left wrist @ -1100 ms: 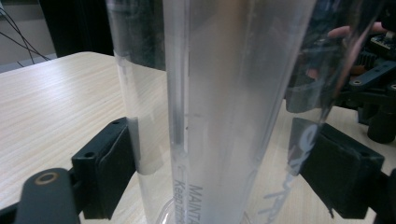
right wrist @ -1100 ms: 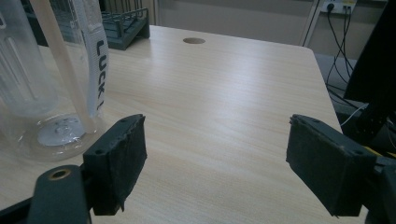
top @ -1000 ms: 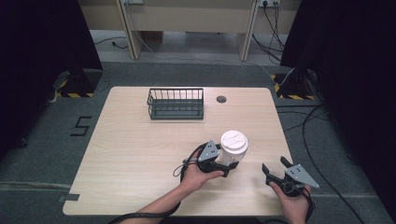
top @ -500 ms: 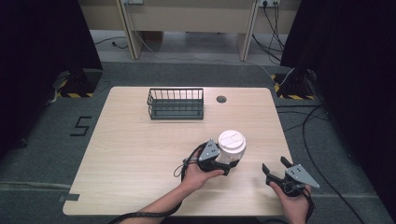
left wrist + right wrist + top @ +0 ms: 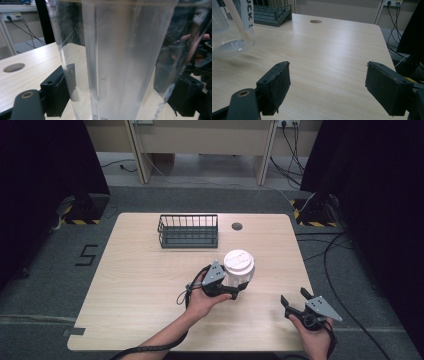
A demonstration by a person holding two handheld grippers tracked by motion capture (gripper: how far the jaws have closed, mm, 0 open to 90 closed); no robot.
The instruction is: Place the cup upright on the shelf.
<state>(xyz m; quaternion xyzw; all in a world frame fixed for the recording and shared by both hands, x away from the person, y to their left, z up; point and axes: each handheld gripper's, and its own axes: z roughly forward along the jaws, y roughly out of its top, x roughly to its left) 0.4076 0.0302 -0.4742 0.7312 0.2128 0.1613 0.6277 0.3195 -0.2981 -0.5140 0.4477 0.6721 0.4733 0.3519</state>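
Observation:
A clear plastic cup (image 5: 239, 272) with a white lid stands near the table's front middle, and my left gripper (image 5: 240, 289) is shut on its lower part. In the left gripper view the cup's wall (image 5: 117, 62) sits close up between the two black pads. The right gripper view shows the cup (image 5: 227, 32) at far left with a straw (image 5: 237, 20) inside, its base at or just above the wood. My right gripper (image 5: 293, 297) is open near the front right edge, nothing between its pads (image 5: 274, 87).
A dark wire basket (image 5: 188, 231) stands at the back middle of the wooden table (image 5: 140, 285), with a round cable hole (image 5: 237, 226) to its right. Cables lie on the floor beyond the table's right edge.
The left gripper and the cup have shifted slightly to the left and away from me. The right gripper has stayed almost still.

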